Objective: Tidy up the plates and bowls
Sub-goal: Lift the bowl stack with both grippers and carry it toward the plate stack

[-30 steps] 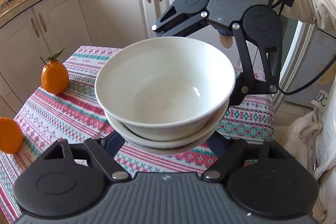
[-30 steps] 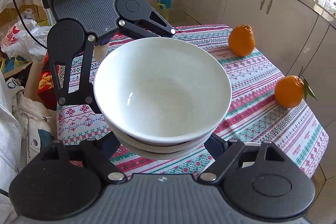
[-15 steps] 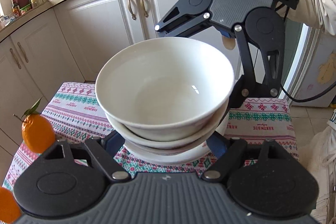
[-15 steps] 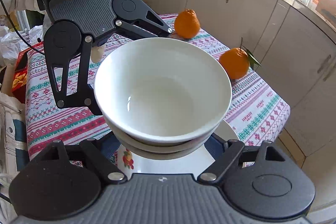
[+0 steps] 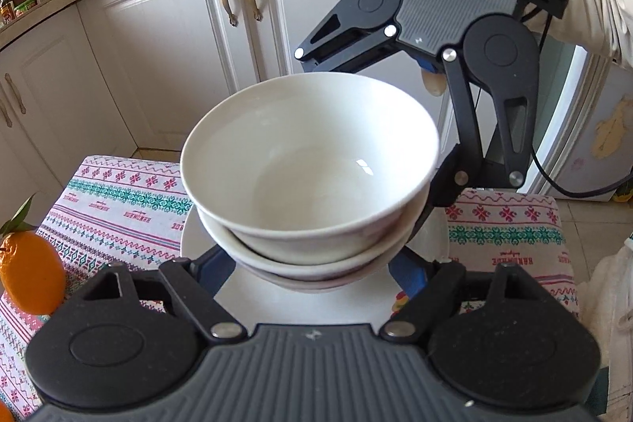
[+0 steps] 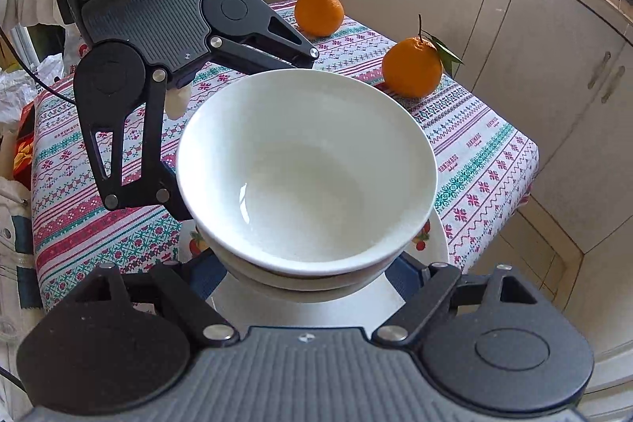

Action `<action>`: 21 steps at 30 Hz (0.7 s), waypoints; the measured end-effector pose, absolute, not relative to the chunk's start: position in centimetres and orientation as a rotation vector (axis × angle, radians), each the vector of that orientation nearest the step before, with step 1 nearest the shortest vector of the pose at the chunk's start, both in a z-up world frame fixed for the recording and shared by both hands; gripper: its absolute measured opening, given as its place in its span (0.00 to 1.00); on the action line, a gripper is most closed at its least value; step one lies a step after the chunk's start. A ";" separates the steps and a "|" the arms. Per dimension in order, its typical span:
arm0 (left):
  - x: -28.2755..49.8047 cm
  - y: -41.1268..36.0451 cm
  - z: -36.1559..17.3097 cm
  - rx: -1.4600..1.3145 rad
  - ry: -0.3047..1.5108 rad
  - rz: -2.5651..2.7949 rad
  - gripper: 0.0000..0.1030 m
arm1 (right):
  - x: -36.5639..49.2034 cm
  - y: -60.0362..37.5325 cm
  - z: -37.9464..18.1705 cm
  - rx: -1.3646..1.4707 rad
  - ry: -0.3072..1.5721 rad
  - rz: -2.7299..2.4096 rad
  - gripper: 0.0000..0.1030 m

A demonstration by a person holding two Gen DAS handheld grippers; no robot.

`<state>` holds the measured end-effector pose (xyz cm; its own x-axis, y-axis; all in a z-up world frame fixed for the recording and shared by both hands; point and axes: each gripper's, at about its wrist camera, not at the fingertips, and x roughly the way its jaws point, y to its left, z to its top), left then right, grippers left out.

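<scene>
The left gripper (image 5: 312, 263) and the right gripper (image 6: 306, 263) both grip, from opposite sides, a stack of nested white ceramic bowls (image 5: 310, 165), their fingers closed on the lower bowl. The stack hangs above a white round plate (image 6: 435, 244) on the bench (image 6: 486, 161) with a patterned cloth; two oranges (image 6: 411, 66) lie far right.

bowls (image 5: 308, 165): plain white, 2 nested
plate (image 6: 435, 244): white w/ small red-green fruit print at rim
tablecloth (image 6: 474, 153): white w/ red, pink, green, purple bands
oranges (image 6: 411, 66): bright orange, 1 w/ green leaf
cabinets (image 5: 158, 46): cream
</scene>
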<state>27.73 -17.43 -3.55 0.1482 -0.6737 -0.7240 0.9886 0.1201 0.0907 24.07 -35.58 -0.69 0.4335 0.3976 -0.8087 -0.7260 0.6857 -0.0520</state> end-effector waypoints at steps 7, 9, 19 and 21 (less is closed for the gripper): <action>27.9 -17.7 -3.7 0.648 0.605 -1.332 0.81 | 24.5 -36.4 -1.0 -0.398 0.887 0.726 0.87; 28.1 -17.8 -3.7 0.645 0.609 -1.335 0.81 | 24.6 -36.5 -1.1 -0.391 0.891 0.726 0.87; 28.3 -17.9 -4.2 0.639 0.632 -1.332 0.81 | 25.1 -36.4 -1.8 -0.381 0.912 0.728 0.86; 28.3 -17.9 -4.3 0.639 0.635 -1.331 0.81 | 25.2 -36.3 -2.0 -0.379 0.920 0.729 0.86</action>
